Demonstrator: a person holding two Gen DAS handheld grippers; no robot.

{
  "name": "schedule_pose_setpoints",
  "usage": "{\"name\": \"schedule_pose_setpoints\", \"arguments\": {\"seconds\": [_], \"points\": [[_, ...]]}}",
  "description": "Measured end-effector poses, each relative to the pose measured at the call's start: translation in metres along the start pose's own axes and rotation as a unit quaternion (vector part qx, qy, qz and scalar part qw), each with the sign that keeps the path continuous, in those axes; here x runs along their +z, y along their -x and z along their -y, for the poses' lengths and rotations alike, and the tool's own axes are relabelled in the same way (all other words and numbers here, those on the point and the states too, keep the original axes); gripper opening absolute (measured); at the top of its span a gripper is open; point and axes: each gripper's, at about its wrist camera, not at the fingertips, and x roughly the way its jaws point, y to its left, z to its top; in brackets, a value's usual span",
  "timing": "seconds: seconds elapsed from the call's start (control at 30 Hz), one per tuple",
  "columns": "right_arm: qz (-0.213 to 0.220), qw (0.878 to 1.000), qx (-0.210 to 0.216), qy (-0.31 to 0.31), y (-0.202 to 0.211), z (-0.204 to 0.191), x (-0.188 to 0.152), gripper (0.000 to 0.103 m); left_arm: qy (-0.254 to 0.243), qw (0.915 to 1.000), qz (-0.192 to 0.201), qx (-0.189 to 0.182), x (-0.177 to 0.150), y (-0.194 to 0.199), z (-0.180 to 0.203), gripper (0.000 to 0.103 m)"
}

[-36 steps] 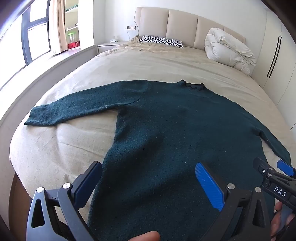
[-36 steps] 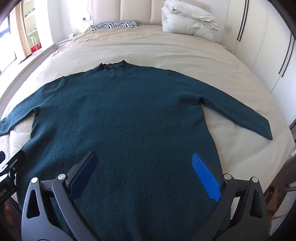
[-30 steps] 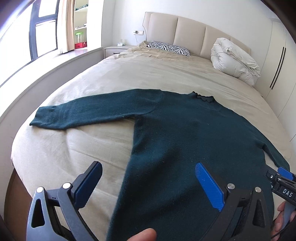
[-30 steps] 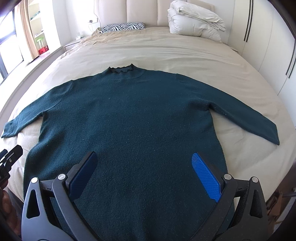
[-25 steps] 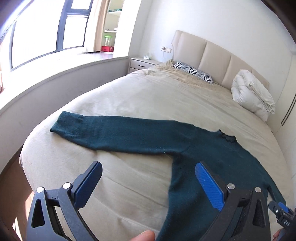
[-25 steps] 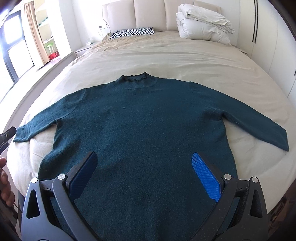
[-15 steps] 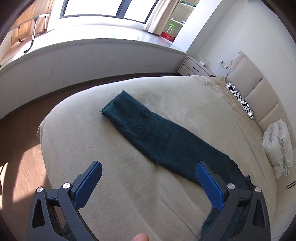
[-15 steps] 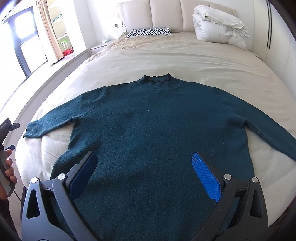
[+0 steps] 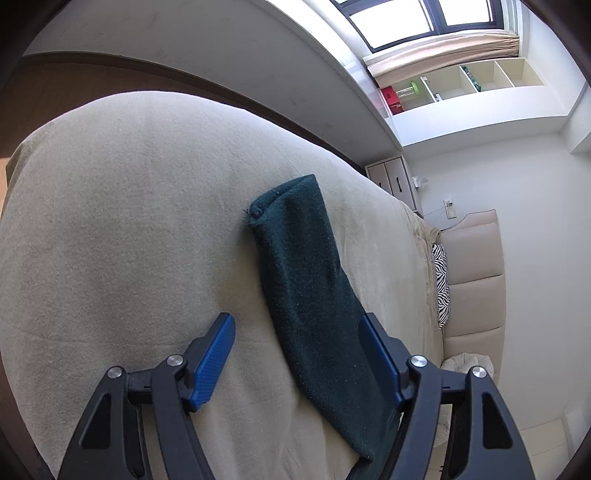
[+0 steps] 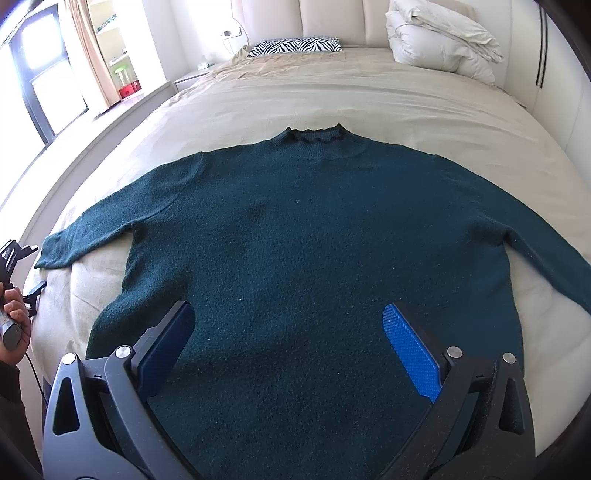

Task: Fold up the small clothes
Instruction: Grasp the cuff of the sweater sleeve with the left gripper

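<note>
A dark teal knitted sweater point(image 10: 306, 236) lies flat on the beige bed, collar away from me, both sleeves spread out. In the left wrist view only its left sleeve point(image 9: 314, 295) shows, cuff pointing away. My left gripper point(image 9: 295, 350) is open, hovering over that sleeve with its blue pads on either side. It also shows at the left edge of the right wrist view point(image 10: 14, 266), beside the cuff. My right gripper point(image 10: 288, 332) is open and empty above the sweater's lower body.
The bed point(image 10: 369, 92) carries a zebra pillow point(image 10: 295, 45) and a folded white duvet point(image 10: 439, 33) at the headboard. A window ledge and wall point(image 9: 221, 66) run along the bed's left side, with a nightstand point(image 9: 391, 177) and shelves point(image 9: 443, 85) beyond.
My left gripper has swung left from the sweater's body to the left sleeve and rolled over it. My right gripper has drifted slightly, still over the hem. The sweater has not moved.
</note>
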Motion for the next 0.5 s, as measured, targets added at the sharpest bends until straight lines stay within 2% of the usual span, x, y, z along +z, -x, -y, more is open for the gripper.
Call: {"name": "schedule_pose_setpoints", "arguments": {"seconds": [0.13, 0.23, 0.27, 0.37, 0.43, 0.47, 0.5], "points": [[-0.007, 1.0, 0.005, 0.006, -0.008, -0.01, 0.001, 0.103, 0.015, 0.9997, 0.011, -0.016, 0.001, -0.001, -0.003, 0.072], [-0.008, 1.0, 0.008, 0.012, -0.01, -0.017, 0.001, 0.103, 0.027, 0.9995, 0.014, -0.013, 0.007, -0.01, -0.004, 0.069], [-0.008, 1.0, 0.01, 0.013, -0.01, -0.019, 0.001, 0.103, 0.037, 0.999, 0.015, -0.02, 0.02, -0.015, 0.0, 0.067], [-0.006, 1.0, 0.011, 0.01, -0.01, -0.02, 0.002, 0.103, 0.054, 0.9982, 0.015, -0.023, 0.028, -0.027, 0.002, 0.051], [-0.01, 1.0, 0.016, 0.003, -0.012, -0.017, 0.002, 0.103, 0.054, 0.9984, 0.004, -0.02, 0.032, -0.038, 0.007, 0.02], [-0.012, 1.0, 0.019, -0.002, -0.013, -0.014, 0.003, 0.103, 0.048, 0.9987, 0.0, -0.017, 0.033, -0.042, 0.014, 0.011], [-0.013, 1.0, 0.023, -0.008, -0.014, -0.011, 0.003, 0.103, 0.035, 0.9993, 0.0, -0.014, 0.033, -0.043, 0.022, 0.008]]}}
